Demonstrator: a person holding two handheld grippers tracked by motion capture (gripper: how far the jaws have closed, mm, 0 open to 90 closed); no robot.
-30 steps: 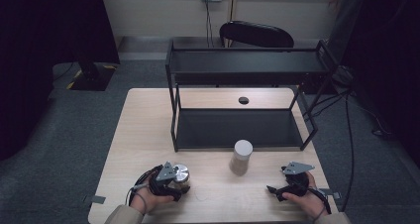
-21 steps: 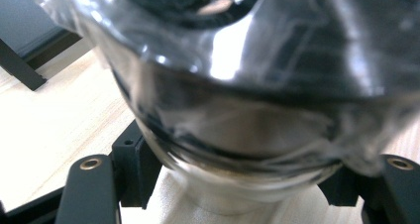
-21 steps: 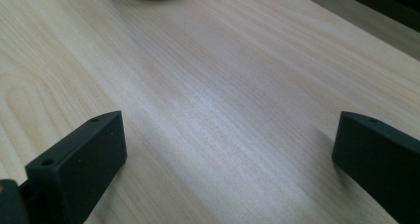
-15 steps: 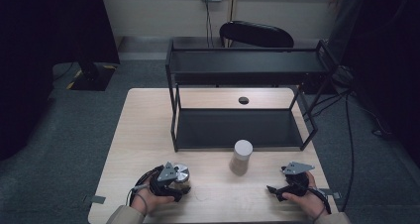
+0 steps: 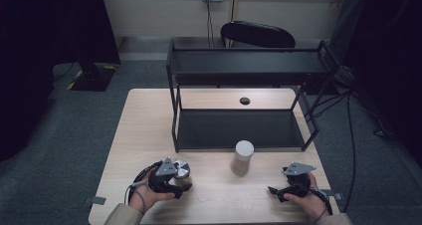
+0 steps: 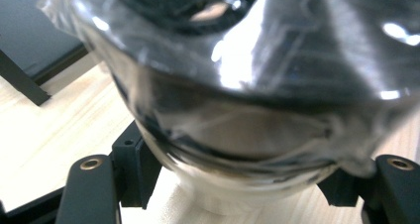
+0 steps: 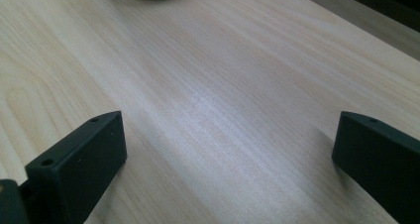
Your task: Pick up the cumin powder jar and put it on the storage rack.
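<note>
Gripping a shiny jar (image 6: 237, 85) near the worktop's (image 5: 149, 135) front left corner, the left claw (image 5: 171, 182) pinches it. Likely next: lifting it steadily; the right claw (image 7: 228, 149) rests spread

Black jaws, brass screws, tan sleeve (image 5: 119, 215)

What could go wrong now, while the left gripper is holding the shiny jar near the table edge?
1. The left gripper grips a smooth, rounded silver-lidded jar; it might slip from the fingers.
2. The white-lidded jar stands close beside; a sideways move could knock it over.
</note>
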